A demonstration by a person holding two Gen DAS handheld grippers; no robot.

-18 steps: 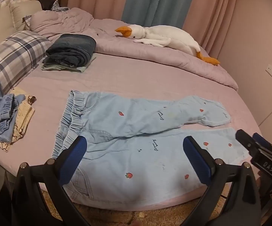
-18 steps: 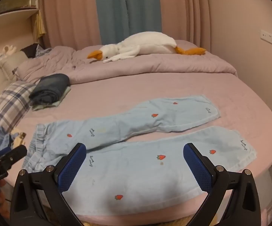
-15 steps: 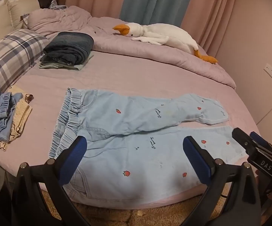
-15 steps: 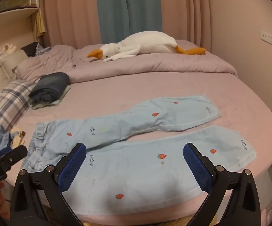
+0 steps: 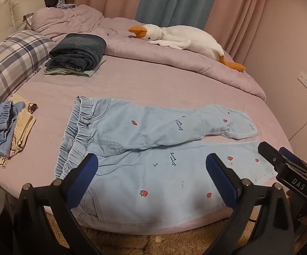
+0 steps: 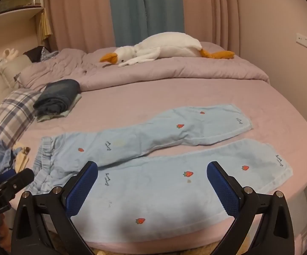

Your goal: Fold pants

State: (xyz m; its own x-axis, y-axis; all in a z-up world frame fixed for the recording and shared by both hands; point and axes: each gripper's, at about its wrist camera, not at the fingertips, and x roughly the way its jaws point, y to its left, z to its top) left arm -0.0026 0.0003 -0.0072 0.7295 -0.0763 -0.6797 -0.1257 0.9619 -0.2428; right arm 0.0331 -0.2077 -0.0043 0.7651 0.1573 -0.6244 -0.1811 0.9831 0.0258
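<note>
Light blue pants point(image 5: 153, 148) point(image 6: 164, 170) with small strawberry prints lie spread flat on the pink bed, elastic waistband at the left, both legs running right, the far leg angled away. My left gripper point(image 5: 152, 170) hovers open above the near leg close to the waist, nothing between its blue pads. My right gripper point(image 6: 152, 176) hangs open over the near leg toward the hem, also with nothing in it. Each gripper shows at the edge of the other's view.
A folded stack topped by dark jeans point(image 5: 78, 52) sits at the back left beside a plaid pillow point(image 5: 11, 61). Loose blue and cream clothes point(image 5: 2, 127) lie at the left edge. A white goose plush point(image 5: 181, 40) rests on the rumpled duvet behind. Bed's front edge is just below the pants.
In the left wrist view the pants and bed have slid slightly down and left as that gripper drew back a little. The right wrist view is nearly unchanged. Both grippers stayed open.
</note>
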